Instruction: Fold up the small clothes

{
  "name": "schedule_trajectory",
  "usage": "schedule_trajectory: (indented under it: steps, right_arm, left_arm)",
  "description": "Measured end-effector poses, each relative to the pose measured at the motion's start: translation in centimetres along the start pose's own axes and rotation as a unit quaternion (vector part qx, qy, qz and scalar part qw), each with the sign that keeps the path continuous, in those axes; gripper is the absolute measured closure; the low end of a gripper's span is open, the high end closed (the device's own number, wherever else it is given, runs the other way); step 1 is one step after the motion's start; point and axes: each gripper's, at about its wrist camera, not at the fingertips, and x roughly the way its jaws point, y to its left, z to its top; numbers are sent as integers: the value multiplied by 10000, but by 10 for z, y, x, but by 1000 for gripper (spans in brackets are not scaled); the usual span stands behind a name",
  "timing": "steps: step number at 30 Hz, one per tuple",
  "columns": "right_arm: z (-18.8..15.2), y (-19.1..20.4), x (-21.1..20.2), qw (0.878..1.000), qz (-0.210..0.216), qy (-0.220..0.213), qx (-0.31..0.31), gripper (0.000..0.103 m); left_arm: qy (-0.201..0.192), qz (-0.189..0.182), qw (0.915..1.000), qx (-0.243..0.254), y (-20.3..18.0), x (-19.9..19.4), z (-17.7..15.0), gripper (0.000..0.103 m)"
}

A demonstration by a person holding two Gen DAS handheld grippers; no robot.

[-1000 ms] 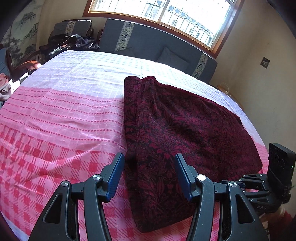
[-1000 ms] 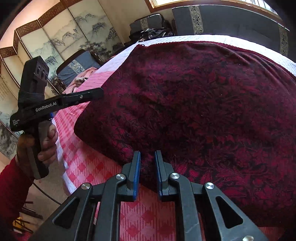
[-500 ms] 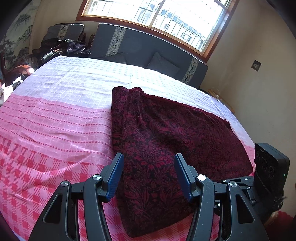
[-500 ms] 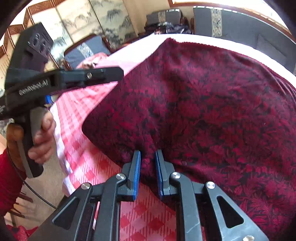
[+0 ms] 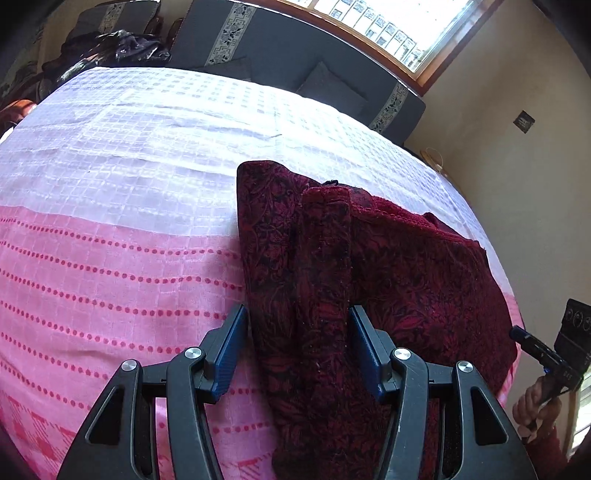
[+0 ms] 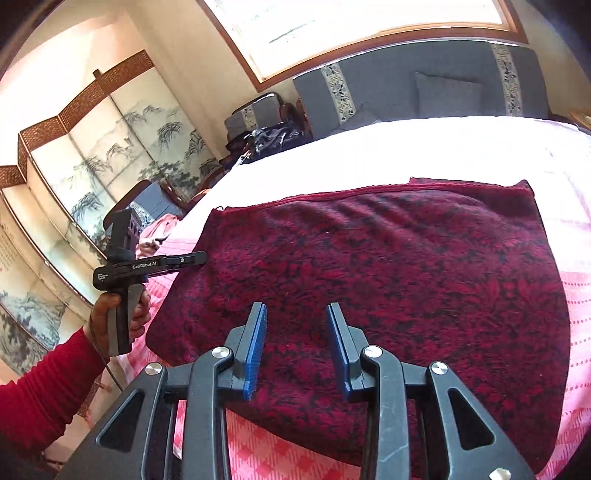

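Note:
A dark red floral garment point(image 5: 406, 280) lies folded on a pink and white checked bed cover point(image 5: 110, 240). Its left edge forms a raised fold point(image 5: 325, 258) that runs between my left gripper's point(image 5: 297, 343) open fingers. In the right wrist view the garment point(image 6: 388, 266) lies flat and wide. My right gripper point(image 6: 297, 347) is open and empty just above its near part. The left gripper point(image 6: 184, 260) shows at the garment's left edge, the right gripper point(image 5: 532, 345) at the far right of the left wrist view.
A dark grey sofa point(image 5: 295, 51) with cushions stands behind the bed under a window point(image 5: 388, 22). A painted folding screen point(image 6: 92, 155) stands at the left. Dark clothes point(image 5: 118, 48) lie piled near the sofa's left end.
My right gripper has let go of the garment's edge, opened and risen. The garment now lies folded shorter, its near edge brought over. My left gripper has moved forward along the left fold.

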Motion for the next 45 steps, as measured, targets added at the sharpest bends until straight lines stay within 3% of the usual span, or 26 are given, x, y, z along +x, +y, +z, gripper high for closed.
schedule_trajectory:
  steps: [6,7,8,11,15,23,29,33,34,38,42,43,45]
  right_arm:
    - [-11,-21,-13,9996,-84,-21,263,67]
    - [-11,-22,-12,9995,-73,-19,301,65]
    - [-12,-24,-12,9994,-40,-21,340,62]
    - [-11,-22,-4,9989,78,-25,471,60]
    - [-8,-17,-2,9985,225,-58,489,60]
    - [6,-32,-12,9917,786,-361,947,57]
    - [19,-38,-11,9759,1675,-556,1284,53]
    - [36,-58,22,9545,2281,-339,1893,53]
    - [39,-66,34,9420,2541,-291,2172,53]
    - [43,-90,89,8829,3266,-10,3372,73]
    - [55,-94,139,8203,4115,72,3971,73]
    - [58,-93,149,8112,4251,91,4014,73]
    - [65,-97,154,8253,4050,-4,3935,74]
  left_arm:
    - [11,-380,9991,192,2,12,13,46]
    - [58,-472,9987,160,2,14,14,56]
    - [176,-623,9978,131,2,19,15,76]
    - [101,-592,9980,206,-4,16,16,81]
    - [1,-486,9986,218,-20,0,22,82]
    - [181,31,9939,1087,-104,-44,42,84]
    - [464,151,9890,1398,-179,-59,64,84]
    - [506,107,9860,1585,-228,-61,65,85]
    - [498,44,9865,1557,-236,-61,64,85]
    - [319,-431,9907,1253,-258,-68,60,85]
    - [193,-745,9909,1100,-279,-55,54,85]
    - [211,-805,9913,1020,-281,-49,53,85]
    - [264,-1145,9905,712,-285,-32,55,85]
